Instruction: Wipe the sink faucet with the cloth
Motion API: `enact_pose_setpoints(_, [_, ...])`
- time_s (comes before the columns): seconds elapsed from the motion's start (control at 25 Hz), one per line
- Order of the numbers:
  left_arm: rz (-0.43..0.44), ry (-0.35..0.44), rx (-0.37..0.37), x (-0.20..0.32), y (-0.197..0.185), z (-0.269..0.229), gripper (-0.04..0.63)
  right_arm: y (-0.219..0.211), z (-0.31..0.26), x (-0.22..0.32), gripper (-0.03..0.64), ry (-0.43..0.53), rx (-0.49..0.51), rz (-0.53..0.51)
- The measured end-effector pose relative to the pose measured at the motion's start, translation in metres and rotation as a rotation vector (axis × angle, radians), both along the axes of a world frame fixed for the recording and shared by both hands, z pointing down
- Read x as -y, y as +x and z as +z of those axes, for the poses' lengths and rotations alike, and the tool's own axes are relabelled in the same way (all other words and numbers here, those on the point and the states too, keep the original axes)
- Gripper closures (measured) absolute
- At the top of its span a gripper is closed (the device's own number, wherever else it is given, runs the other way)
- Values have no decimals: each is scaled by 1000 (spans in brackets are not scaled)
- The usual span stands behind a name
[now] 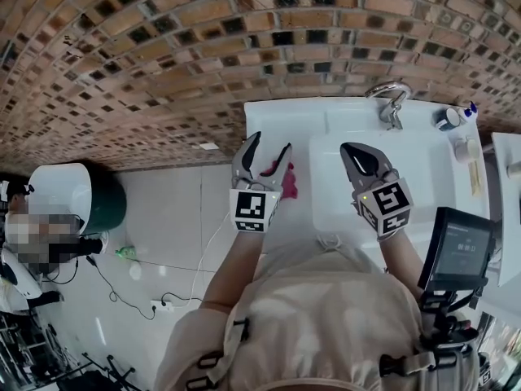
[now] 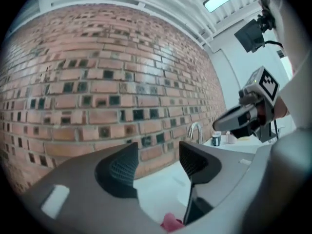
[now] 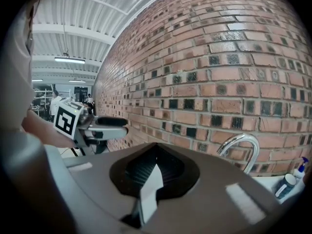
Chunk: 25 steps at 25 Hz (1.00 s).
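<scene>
Magenta cloth [image 1: 289, 182] lies bunched on the white surface [image 1: 281, 119], well left of the faucet [image 1: 391, 100]. It looks soft and light, so pinch a raised fold. Left hand-held gripper [image 1: 269, 143] has its jaws apart and empty. Right hand-held gripper [image 1: 350, 149] has its jaws together.

Left tool [image 1: 269, 143] – jaws wide apart, empty; right tool [image 1: 348, 148] – jaws together.

left gripper [image 2: 157, 156] fingers [image 2: 119, 172] apart, faucet [image 2: 195, 130] beyond

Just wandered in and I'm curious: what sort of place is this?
Likely a washroom set-up inside a workshop: a white sink with a chrome faucet against a brick wall, yet loose cables trail over the floor.
</scene>
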<state>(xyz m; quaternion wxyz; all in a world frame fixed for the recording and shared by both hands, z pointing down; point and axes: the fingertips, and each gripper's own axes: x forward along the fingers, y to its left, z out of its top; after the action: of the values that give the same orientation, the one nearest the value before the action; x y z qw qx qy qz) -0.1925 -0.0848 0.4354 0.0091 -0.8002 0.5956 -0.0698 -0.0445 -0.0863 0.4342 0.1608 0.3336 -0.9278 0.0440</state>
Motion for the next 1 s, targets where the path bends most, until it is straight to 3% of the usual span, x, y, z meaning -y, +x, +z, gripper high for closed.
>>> enact_pose_setpoints(0.16, [28, 138, 8, -1, 12, -46, 513, -1, -10, 0, 623, 25, 19, -1])
enact_pose_setpoints(0.28, [30, 153, 7, -5, 15, -49, 589, 0, -18, -2, 623, 44, 37, 2])
enact_pose_setpoints(0.52, [67, 100, -12, -4, 24, -47, 590, 1, -34, -5, 623, 79, 77, -1])
enact_pose_setpoints(0.64, [61, 108, 18, -4, 23, -50, 589, -2, -39, -10, 623, 96, 77, -18])
enact_pose_setpoints(1.0, [99, 96, -12, -8, 41, -57, 590, -1, -49, -18, 623, 136, 65, -38])
